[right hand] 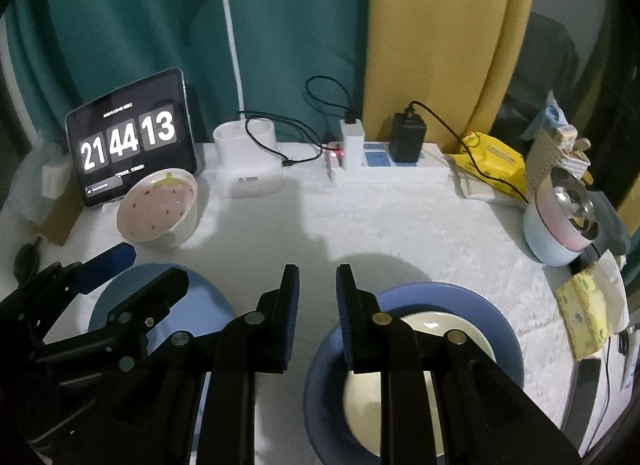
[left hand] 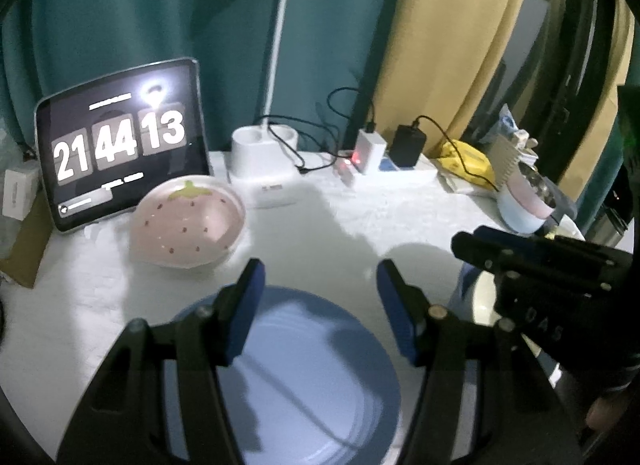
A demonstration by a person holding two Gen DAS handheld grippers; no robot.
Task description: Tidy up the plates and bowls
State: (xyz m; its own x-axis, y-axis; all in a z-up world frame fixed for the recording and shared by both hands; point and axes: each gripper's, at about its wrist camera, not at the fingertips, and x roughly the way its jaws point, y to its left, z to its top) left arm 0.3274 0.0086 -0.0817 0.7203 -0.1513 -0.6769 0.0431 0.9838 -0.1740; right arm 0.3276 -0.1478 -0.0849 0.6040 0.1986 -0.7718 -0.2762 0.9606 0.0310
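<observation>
In the left wrist view my left gripper (left hand: 320, 301) hangs open over a flat blue plate (left hand: 308, 381), with nothing between its blue pads. Beyond it a pink strawberry bowl (left hand: 188, 225) leans against the tablet. My right gripper (right hand: 318, 297) is closed to a narrow slit and holds nothing. It hovers by the left rim of a deep blue dish (right hand: 472, 301) that has a cream bowl (right hand: 440, 325) inside. From the right wrist camera, the left gripper (right hand: 136, 273) shows above the blue plate (right hand: 204, 297), and the strawberry bowl (right hand: 160, 205) lies further back. A pink-and-blue steel-lined bowl (right hand: 560, 225) stands at the right.
At the back of the white table (right hand: 380, 225) stand a tablet clock (right hand: 128, 137), a white desk lamp base (right hand: 244, 169) and a power strip (right hand: 384, 169) with chargers and cables. A yellow packet (right hand: 496, 161) and a tissue pack (right hand: 584, 313) lie along the right edge.
</observation>
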